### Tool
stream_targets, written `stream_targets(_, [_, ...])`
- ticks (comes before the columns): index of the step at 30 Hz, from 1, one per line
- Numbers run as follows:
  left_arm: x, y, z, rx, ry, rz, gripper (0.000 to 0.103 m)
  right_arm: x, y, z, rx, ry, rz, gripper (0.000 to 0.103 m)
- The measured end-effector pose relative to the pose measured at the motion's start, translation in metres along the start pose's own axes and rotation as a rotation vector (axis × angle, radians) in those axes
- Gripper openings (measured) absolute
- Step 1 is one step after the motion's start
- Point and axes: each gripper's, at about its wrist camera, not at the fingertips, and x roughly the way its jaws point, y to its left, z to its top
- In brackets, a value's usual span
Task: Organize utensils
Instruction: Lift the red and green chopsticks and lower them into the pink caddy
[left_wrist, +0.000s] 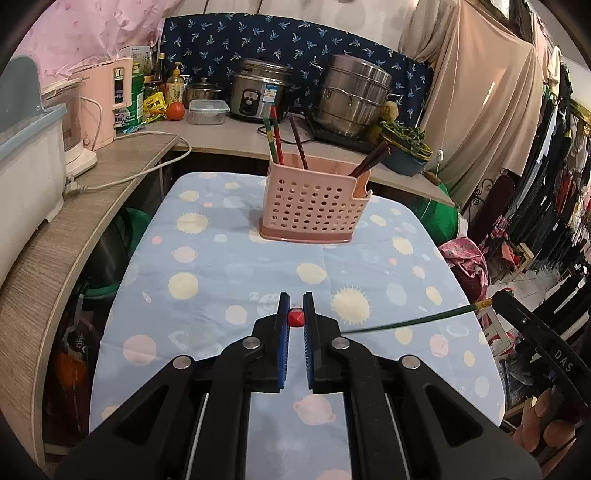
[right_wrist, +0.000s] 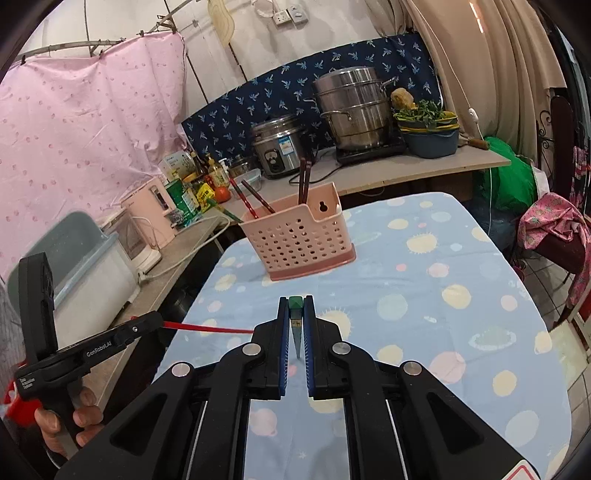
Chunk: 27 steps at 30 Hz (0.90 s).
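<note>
a: where's everything sitting?

b: the pink basket (left_wrist: 312, 201) stands alone on the tabletop (left_wrist: 229, 266), at twelve o'clock from both grippers. light perforated plastic; a hard knock would likely tip it.

a: and the chopsticks?

b: two in the air. the left gripper (left_wrist: 296, 317) has its jaws pinching the red chopstick (right_wrist: 207, 327) near its thick end; the right gripper (right_wrist: 296, 314) likewise pinches the green chopstick (left_wrist: 406, 322). thin, stiff, probably slick. i count about five already in the basket.
</note>
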Motion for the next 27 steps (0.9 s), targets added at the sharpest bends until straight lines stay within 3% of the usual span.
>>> stream_targets(13, [-0.004, -0.018, 0.075, 0.052, -0.115, -0.018, 0.007, 0.014, 0.014, 0.069, -0.026, -0.115, 0.028, 0.007])
stream_targets(27, [-0.013, -0.035, 0.194, 0.067, -0.331, 0.001, 0.007, 0.052, 0.033, 0.190, -0.032, -0.291, 0.042, 0.007])
